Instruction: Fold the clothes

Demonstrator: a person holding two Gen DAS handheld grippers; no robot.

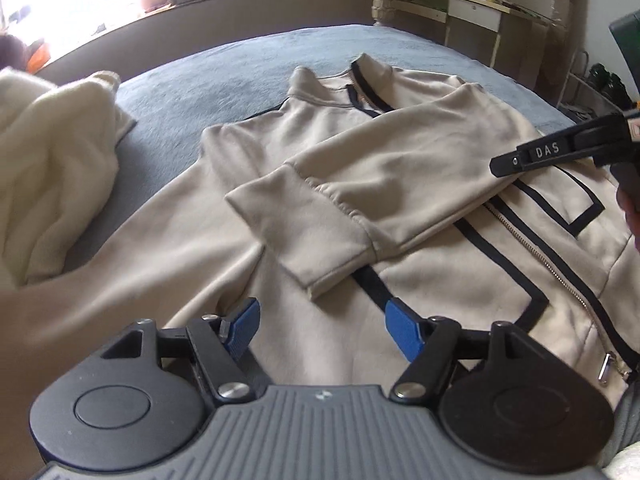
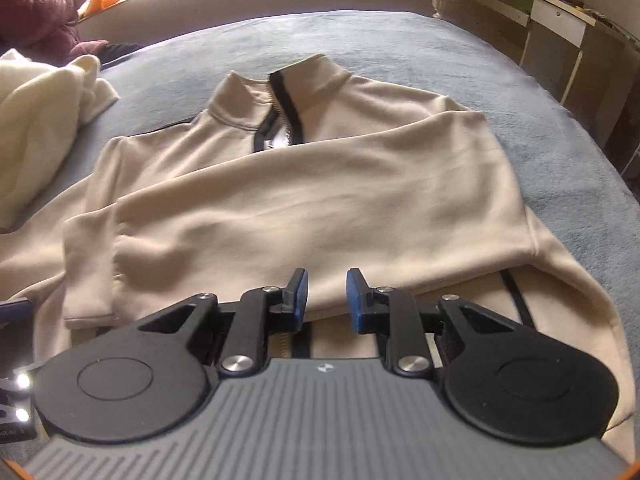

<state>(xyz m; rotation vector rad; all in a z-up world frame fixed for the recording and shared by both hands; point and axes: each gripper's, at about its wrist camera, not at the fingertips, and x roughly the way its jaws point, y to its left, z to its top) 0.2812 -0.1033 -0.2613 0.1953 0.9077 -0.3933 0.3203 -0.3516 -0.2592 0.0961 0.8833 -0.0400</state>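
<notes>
A beige zip jacket (image 1: pixel 460 280) with black trim lies flat on the bed, collar (image 2: pixel 280 92) pointing away from me. One sleeve (image 1: pixel 380 176) is folded across the chest, its cuff (image 1: pixel 296 236) toward the left. My left gripper (image 1: pixel 322 320) hovers open over the jacket's lower front, just below that cuff, with nothing between its blue pads. My right gripper (image 2: pixel 327 294) sits over the near edge of the folded sleeve (image 2: pixel 300 208). Its pads stand a narrow gap apart and no cloth is pinched. A black finger (image 1: pixel 532 156) of the right gripper shows at the right of the left wrist view.
The grey-blue bedcover (image 1: pixel 248 64) stretches past the collar. A cream fleecy garment (image 1: pixel 52 160) is heaped at the left. A person in a maroon top (image 2: pixel 32 4) sits at the far left by the window. A desk with shelves (image 1: pixel 468 4) stands at the back right.
</notes>
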